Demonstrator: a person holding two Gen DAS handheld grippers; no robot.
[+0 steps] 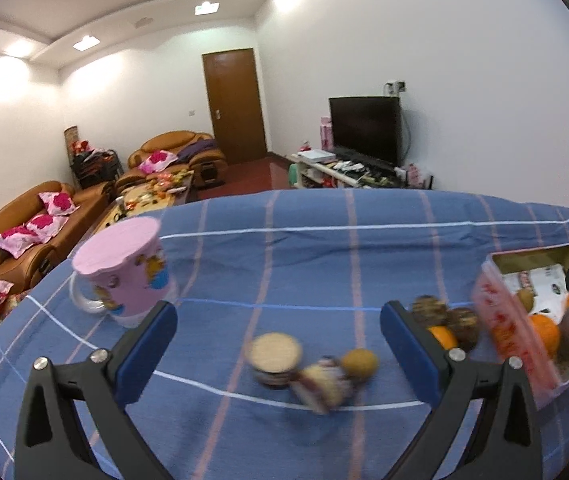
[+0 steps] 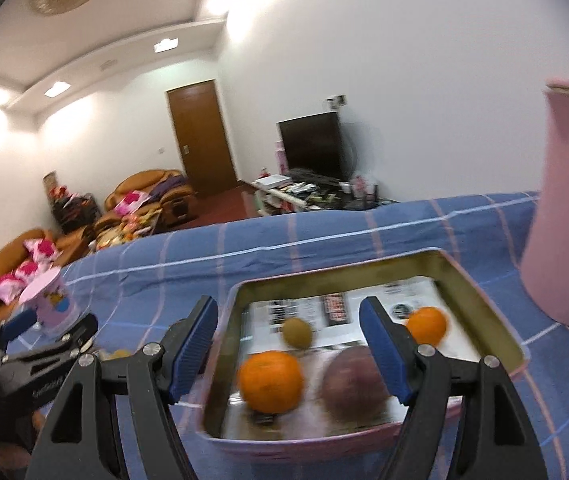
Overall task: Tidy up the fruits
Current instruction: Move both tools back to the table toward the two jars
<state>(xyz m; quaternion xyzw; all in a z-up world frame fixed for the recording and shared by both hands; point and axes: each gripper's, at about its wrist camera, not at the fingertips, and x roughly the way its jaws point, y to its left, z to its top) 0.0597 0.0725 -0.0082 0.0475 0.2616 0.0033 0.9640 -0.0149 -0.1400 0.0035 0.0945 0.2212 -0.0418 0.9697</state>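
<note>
Blue checked tablecloth (image 1: 324,248) in a white-walled room with sofas (image 1: 24,232)

Blue plaid tablecloth (image 1: 324,248), pale stripes, covering the table. Pink cartoon-print mug (image 1: 132,276) with clear handle, standing at the cloth's left side. Round lidded jar (image 1: 277,360), blurred, touching a small packet (image 1: 324,384). Tall pink container (image 2: 568,216) at the right edge. Beyond: orange leather sofas (image 1: 24,236), wooden door (image 1: 234,104), dark television (image 1: 365,128).
</note>
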